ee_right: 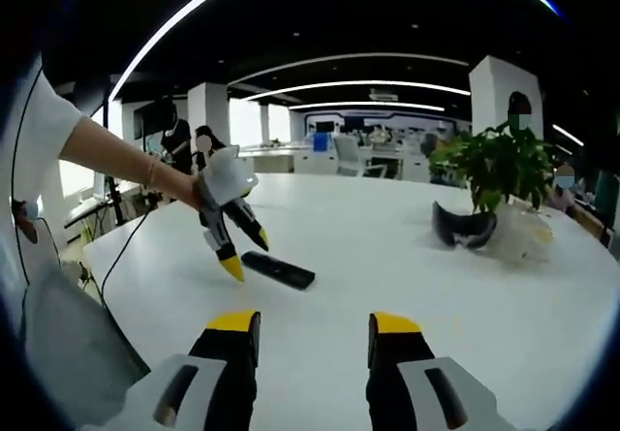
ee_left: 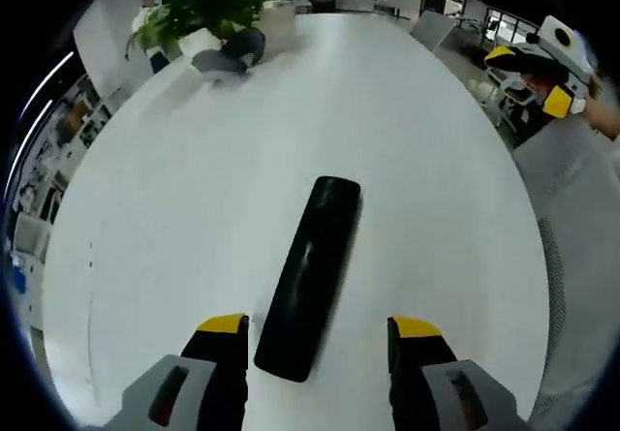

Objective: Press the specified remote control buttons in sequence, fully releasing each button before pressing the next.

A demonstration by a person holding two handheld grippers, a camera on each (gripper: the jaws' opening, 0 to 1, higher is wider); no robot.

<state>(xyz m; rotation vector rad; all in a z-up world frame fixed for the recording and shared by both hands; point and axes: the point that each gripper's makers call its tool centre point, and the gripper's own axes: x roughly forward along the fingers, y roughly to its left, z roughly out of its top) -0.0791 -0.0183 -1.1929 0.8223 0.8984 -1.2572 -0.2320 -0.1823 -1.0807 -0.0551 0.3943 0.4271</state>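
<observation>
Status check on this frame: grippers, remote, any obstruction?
Left gripper open, fingers straddling the near end of the remote, not touching. Right gripper open, held back. Remote flat on white table. Plant far off; nothing blocking.

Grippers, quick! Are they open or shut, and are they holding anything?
Left gripper: open, holding nothing, straddling the near end of the black remote.
Right gripper: open, holding nothing, away from the remote.

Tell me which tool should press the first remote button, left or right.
Left, most likely. The left tool hangs open directly over the near end of the black remote on the white table. The right tool is held well back from the remote, also open.
</observation>
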